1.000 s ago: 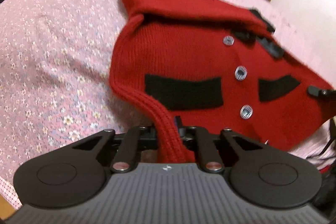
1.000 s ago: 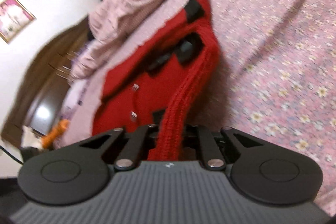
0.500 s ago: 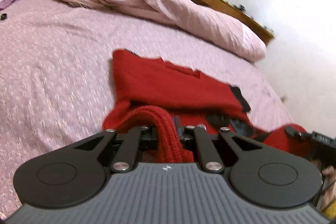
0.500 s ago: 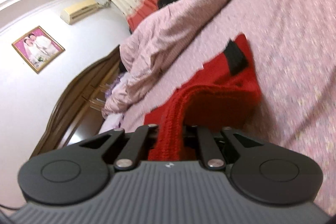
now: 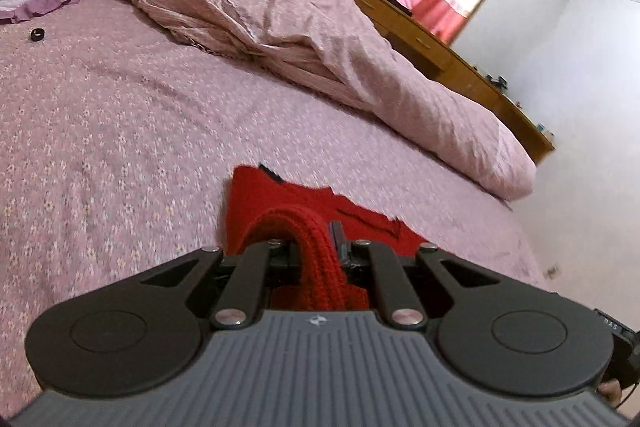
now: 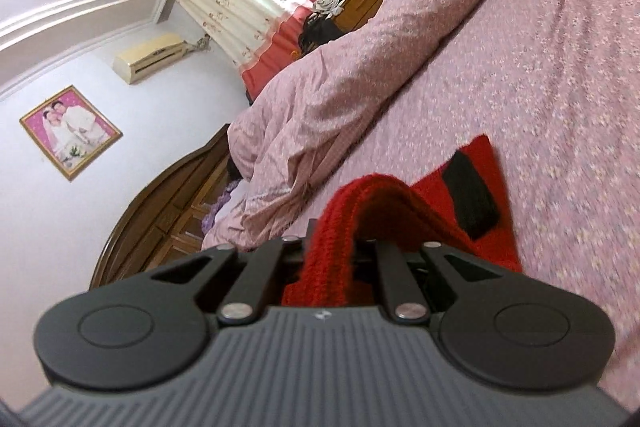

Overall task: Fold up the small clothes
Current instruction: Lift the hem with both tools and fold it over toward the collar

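a: where is the red knitted garment (image 5: 280, 195)?

b: it is spread on the flowered bedspread (image 5: 100, 147), on the near side of the rumpled quilt (image 5: 280, 19). its ribbed hem is clamped in the left gripper (image 5: 320, 259) and in the right gripper (image 6: 332, 247), both clenched on the wool.

a: how is it judged to handle?

b: soft, light and stretchy; the thick ribbed edge is judged the surest hold.

a: can any writing be read?

b: none; a small emblem on each gripper body cannot be made out.
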The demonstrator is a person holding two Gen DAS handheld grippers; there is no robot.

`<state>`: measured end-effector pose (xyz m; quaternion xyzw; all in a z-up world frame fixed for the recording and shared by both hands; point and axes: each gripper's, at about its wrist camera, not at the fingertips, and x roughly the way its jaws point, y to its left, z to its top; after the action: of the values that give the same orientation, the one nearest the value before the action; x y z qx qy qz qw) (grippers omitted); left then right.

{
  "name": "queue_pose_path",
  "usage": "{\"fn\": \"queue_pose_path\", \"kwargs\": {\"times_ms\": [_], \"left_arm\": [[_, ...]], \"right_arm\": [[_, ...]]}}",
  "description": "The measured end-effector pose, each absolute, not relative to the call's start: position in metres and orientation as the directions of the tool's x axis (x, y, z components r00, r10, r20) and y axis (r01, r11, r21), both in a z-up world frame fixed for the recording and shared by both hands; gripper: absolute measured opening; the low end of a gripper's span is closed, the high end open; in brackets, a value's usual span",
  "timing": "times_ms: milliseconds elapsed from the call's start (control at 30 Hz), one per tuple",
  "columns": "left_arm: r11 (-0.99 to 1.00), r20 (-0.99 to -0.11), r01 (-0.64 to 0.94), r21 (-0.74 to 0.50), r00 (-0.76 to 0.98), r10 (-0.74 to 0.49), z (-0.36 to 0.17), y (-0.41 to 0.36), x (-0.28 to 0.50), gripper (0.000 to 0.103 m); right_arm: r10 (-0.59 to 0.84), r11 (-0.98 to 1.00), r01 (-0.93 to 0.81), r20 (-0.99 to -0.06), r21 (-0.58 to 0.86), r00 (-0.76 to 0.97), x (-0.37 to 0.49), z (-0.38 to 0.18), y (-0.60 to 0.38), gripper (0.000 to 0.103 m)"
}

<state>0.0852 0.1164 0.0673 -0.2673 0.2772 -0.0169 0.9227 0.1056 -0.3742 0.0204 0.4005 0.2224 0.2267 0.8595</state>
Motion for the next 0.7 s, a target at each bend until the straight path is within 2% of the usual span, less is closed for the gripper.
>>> {"fn": "queue_pose_path", "kwargs": {"times_ms": [267,700], "left_arm": [[0.857,-0.512,-0.157,-0.492,0.848,-0.138,0.061,0.123,0.146,0.012],[0.894,-0.632,-0.228,-0.385,0.772,-0.074,0.012,0.126,0.244,0.012]], "right_arm": [[0.547,0.569,-0.178,-0.208,0.803,0.811,0.149,0.016,-0.375,0.01],[0.495,0.623,-0.069,-0.324,0.779,0.806,0.221,-0.019,-0.37,0.01]]}}
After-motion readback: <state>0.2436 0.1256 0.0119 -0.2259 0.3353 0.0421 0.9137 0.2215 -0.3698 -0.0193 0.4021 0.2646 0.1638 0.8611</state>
